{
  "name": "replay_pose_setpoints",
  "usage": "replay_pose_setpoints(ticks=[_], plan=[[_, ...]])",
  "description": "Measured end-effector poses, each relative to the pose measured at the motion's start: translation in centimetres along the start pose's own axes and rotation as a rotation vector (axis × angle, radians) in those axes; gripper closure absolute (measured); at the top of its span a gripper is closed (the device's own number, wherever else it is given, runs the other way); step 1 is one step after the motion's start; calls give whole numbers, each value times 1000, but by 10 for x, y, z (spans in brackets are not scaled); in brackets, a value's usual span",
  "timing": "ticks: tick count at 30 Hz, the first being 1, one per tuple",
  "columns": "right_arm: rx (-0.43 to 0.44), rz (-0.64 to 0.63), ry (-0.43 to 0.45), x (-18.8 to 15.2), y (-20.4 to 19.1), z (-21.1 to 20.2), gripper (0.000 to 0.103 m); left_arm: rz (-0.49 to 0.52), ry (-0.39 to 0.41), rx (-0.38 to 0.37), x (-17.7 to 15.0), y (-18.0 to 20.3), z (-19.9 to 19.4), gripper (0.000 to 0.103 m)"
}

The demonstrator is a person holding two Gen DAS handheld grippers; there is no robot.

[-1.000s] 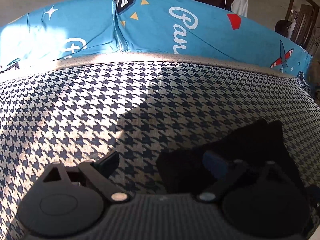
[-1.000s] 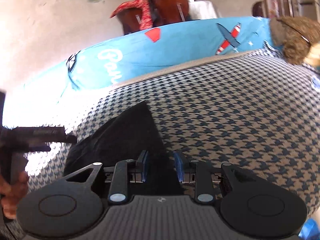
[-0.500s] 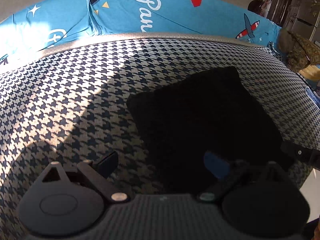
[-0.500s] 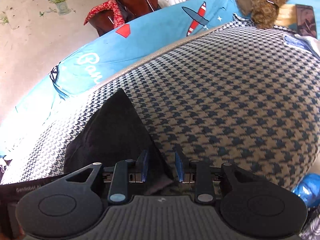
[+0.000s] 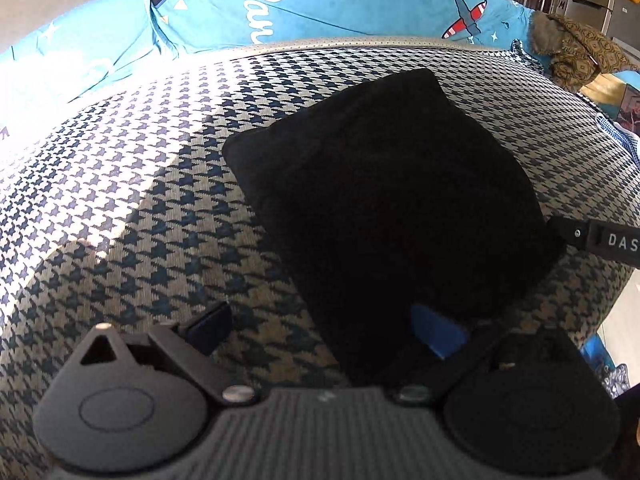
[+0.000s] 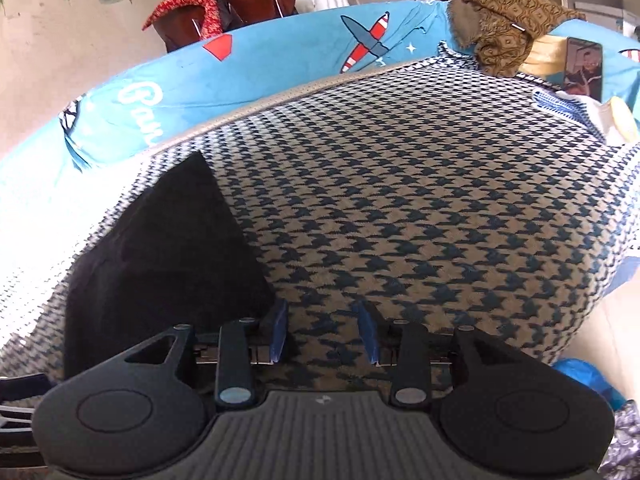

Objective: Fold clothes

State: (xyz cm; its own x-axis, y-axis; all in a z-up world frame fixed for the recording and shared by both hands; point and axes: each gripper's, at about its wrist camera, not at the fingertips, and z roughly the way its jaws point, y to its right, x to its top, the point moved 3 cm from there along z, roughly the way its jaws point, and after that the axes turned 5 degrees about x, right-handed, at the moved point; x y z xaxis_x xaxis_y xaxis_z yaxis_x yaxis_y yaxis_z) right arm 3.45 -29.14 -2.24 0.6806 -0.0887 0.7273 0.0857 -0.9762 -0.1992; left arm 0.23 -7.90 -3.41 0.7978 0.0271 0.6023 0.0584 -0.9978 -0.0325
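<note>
the folded black garment [image 5: 384,200] lies on the houndstooth cover [image 5: 120,208]. the left claw [image 5: 324,328] is spread wide over its near edge, holding nothing. the right claw [image 6: 323,332] is parted and empty, the garment just left of it. its folds are too dark to make out.

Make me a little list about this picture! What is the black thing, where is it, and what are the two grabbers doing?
black thing: a folded black cloth, a neat flat packet
where: lying on the houndstooth cover
behind it: a blue sheet with a plane print
left gripper: open wide, cloth edge between its fingers, not pinched
right gripper: open, beside the cloth's right edge, over bare cover
far corner: a brown patterned cloth, bunched up
</note>
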Motion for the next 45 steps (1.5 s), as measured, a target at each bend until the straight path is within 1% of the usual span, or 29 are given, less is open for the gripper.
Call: replay_pose_setpoints(ticks=[7,10,14,16,23,26,32,39,45], plan=[[-15,-11,11,-6,0,-5,64,9,-1,1,-12,3,-9,1],[-10,29,14,-8,3,-10,64,24,-5,1,-17,5,-13,1],[19,99,18,-11,10,-20,64,49,-5,10,-24,8,-19,1],[29,109,18,-14,10,-24,64,53,-5,10,-28,8,-23,1],[50,67,7,-26,3,-34,62,53,-4,9,-40,5,-35,0],[58,53,-6,-31,1,-36,59,64,1,19,-41,5,-39,0],[84,31,-22,-40,-5,-42,58,73,1,43,-47,1,-44,0],[149,22,-27,-45,-11,-50,58,68,0,60,-54,-5,-50,0],[166,14,-40,-50,-15,-52,58,70,-9,78,-53,-4,-46,0]])
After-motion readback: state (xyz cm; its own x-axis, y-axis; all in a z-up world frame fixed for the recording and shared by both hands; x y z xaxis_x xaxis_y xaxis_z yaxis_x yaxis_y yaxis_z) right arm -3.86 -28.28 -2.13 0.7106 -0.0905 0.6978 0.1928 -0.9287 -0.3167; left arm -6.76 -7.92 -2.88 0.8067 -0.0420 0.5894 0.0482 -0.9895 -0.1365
